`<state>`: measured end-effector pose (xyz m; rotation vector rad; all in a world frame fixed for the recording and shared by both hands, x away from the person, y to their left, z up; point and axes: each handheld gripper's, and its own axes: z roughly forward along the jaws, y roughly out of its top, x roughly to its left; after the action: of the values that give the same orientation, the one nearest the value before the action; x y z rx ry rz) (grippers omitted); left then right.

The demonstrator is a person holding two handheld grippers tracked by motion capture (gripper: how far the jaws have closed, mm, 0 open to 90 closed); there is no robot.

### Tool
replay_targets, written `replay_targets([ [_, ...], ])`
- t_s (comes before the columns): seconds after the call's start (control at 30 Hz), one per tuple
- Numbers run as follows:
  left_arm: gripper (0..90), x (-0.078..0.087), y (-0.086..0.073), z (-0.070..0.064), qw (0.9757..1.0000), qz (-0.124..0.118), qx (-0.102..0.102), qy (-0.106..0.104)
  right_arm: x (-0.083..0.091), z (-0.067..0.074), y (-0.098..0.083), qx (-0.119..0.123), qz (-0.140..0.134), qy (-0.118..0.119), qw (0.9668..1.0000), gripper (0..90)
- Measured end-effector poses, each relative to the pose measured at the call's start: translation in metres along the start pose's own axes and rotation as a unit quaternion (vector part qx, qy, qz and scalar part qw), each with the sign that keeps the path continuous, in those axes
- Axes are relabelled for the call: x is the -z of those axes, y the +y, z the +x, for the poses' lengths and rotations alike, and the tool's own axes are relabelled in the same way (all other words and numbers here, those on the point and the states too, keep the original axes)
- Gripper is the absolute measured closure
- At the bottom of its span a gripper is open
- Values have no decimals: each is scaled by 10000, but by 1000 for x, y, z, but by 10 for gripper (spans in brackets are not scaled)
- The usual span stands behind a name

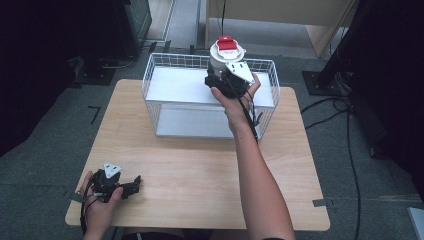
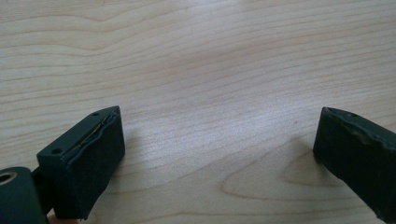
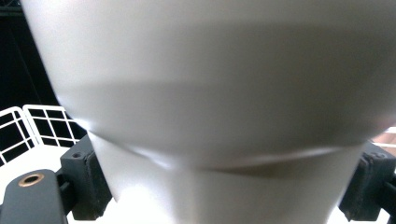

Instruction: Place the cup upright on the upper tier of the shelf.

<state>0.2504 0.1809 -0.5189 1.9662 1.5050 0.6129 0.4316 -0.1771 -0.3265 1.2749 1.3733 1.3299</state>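
Your right gripper [image 1: 223, 75] clamped on white jar [image 1: 223, 56] with red lid [image 1: 226, 43], held above wire basket [image 1: 165, 62]; your left gripper [image 1: 131, 185] jaws apart, low over table [image 1: 200, 165]

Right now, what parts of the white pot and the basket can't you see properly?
- White container: its lower body, high view, is behind the right gripper and hand.
- Container in the right gripper view: close and blurred; top and bottom cut off by the picture's edges.
- Wire basket: its far right corner is behind the container.
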Motion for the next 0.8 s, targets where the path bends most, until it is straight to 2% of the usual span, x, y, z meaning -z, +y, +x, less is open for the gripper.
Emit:
replay_targets([
  [0.17,26,0,0,0,10000,0,0,0,0,-1,-1,8,-17,13,10000,111],
  [0.3,25,0,0,0,10000,0,0,-1,1,-2,0,26,83,63,9999,106],
  [0.4,26,0,0,0,10000,0,1,-1,3,-3,0,71,115,151,9998,43],
  [0.63,25,0,0,0,10000,2,1,1,12,-12,0,26,95,306,9995,4],
  [0.8,25,0,0,0,10000,5,-2,2,20,-18,-7,72,144,369,9992,3],
])
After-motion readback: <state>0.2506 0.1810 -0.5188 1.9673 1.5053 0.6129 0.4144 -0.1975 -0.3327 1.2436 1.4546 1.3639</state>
